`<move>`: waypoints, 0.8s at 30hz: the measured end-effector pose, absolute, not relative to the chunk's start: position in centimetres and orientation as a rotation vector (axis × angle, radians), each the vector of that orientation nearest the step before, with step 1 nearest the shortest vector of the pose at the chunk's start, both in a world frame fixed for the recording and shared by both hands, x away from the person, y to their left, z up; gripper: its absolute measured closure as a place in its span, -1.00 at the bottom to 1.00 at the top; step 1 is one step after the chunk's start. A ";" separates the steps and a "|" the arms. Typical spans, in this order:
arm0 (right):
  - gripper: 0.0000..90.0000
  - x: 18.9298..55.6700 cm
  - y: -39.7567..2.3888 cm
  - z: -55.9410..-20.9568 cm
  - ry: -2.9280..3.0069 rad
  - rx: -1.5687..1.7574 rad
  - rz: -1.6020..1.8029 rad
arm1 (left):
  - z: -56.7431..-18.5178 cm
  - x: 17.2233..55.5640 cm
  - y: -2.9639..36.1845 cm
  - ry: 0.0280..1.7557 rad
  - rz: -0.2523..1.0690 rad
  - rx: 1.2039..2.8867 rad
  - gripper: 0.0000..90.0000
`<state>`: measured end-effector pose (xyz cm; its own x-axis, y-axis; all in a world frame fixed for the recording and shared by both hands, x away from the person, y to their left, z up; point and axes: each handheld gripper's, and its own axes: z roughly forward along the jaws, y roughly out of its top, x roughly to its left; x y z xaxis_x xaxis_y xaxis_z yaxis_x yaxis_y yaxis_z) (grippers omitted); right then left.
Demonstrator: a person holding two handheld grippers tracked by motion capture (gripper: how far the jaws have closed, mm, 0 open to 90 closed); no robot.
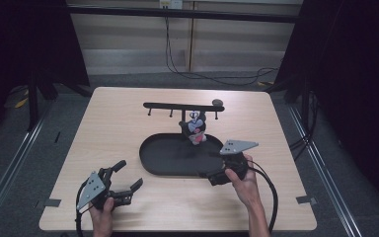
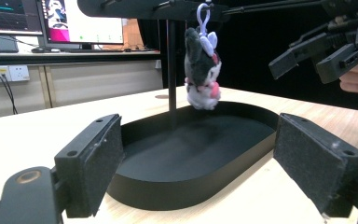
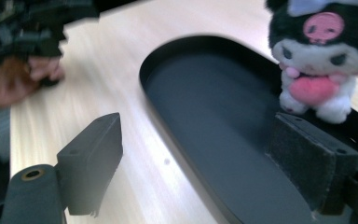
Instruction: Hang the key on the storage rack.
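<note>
A black-and-white plush toy (image 1: 196,129) with a pink heart hangs by a lilac clip from a hook of the black rack (image 1: 177,105), just above the black oval tray (image 1: 148,158). My left gripper (image 1: 131,173) rests near the table's front left, open and empty, pointing at the tray (image 2: 191,186) and the plush (image 2: 203,74). My right gripper (image 1: 208,177) hovers at the tray's front right rim. It is open, one jaw over the wood and the other over the tray (image 3: 149,60), with the plush (image 3: 319,60) just beyond that jaw.
The rack's post stands at the tray's far side, and its bar carries several hooks. Bare wooden tabletop (image 1: 108,128) lies left of the tray. My right gripper (image 2: 326,53) shows at the upper right of the left gripper view. Cables trail on the floor behind the table.
</note>
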<state>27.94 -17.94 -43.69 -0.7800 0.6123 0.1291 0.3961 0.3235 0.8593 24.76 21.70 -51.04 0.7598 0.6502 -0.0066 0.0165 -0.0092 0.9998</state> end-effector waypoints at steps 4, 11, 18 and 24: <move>-0.61 27.2 -18.3 -44.9 2.246 0.982 1.390 | -51.0 24.8 21.7 0.564 0.546 1.513 -0.65; -0.48 25.4 -18.7 -48.4 1.994 1.019 1.387 | -51.0 24.8 21.7 0.563 0.546 1.512 -0.65; -0.61 24.4 -18.9 -50.2 1.815 1.034 1.462 | -51.0 24.8 21.7 0.565 0.545 1.514 -0.65; -0.61 23.6 -19.3 -50.8 1.678 1.066 1.494 | -51.0 24.7 21.7 0.564 0.547 1.513 -0.65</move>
<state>23.63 -19.29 -50.76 -0.4640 0.8844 0.0510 0.1530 0.0234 0.9879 24.75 21.70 -51.04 0.7591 0.6509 -0.0055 0.0151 -0.0090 0.9998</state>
